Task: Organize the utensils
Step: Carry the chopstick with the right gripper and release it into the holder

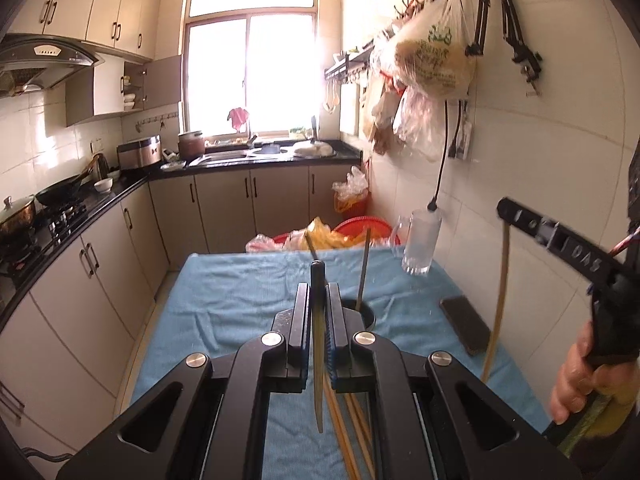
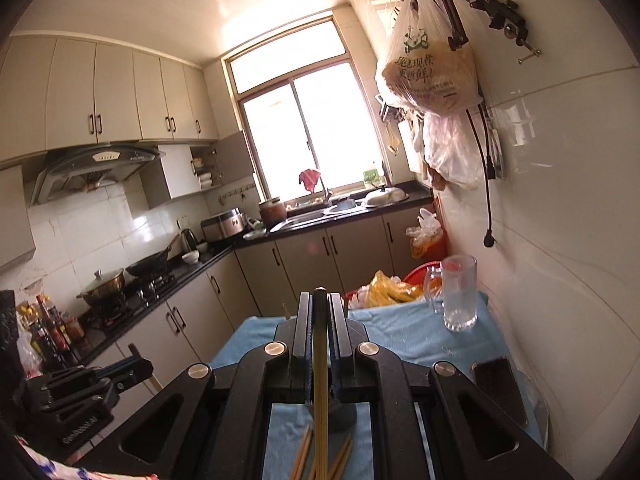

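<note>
Between the left gripper's (image 1: 319, 304) clenched jaws a chopstick (image 1: 318, 360) hangs nearly upright, its tip above the loose chopsticks (image 1: 352, 432) on the blue cloth (image 1: 224, 300). The right gripper (image 2: 319, 320) clamps a second chopstick (image 2: 320, 400) the same way. Each stick is pinched near its top, so it could swing or slip during a quick turn. The dark holder (image 1: 370, 314), with one stick already leaning in it, looks light enough to tip if nudged. Right of it lie a phone (image 1: 466, 324) and a glass mug (image 1: 420, 240) near the wall, leaving little room there; the cloth's left side is open, though its edge drops to the floor.
</note>
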A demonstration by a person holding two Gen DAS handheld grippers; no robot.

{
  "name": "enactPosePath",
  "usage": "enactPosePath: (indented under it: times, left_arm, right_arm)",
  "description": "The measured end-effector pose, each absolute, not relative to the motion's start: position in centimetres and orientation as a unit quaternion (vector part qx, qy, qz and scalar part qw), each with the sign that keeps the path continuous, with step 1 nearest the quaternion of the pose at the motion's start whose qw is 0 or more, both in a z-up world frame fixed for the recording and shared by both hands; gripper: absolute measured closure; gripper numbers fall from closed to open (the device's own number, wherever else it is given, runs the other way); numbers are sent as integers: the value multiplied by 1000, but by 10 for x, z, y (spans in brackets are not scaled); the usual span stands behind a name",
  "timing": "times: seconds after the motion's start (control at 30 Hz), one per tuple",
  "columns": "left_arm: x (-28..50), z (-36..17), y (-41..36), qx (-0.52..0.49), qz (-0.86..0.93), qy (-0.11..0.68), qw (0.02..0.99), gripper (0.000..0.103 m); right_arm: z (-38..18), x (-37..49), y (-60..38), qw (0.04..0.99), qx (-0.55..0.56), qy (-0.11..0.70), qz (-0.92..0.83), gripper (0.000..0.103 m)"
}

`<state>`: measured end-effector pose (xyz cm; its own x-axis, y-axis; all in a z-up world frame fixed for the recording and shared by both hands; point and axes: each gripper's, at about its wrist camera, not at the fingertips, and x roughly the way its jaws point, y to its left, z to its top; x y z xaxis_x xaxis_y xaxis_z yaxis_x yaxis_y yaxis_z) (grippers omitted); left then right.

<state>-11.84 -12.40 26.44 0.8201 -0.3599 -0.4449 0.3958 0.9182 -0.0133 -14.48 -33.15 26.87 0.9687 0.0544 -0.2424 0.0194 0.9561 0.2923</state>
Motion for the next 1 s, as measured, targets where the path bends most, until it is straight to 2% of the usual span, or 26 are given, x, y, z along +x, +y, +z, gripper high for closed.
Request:
enactPosePath:
  times: [0.47,0.8,1.0]
  left_arm:
    - [-26,303,-150,-22,-226,202,953,96]
    - [30,266,-180,-16,-232,244,941,96]
    - [47,233,-189,-7,-229,278,933,96]
  right_arm:
    - [278,-30,-336,984,157,83,-12,96]
    - [244,38,-350,980,176,90,-38,96]
    - [205,56,-351,976,171,127,-45,95]
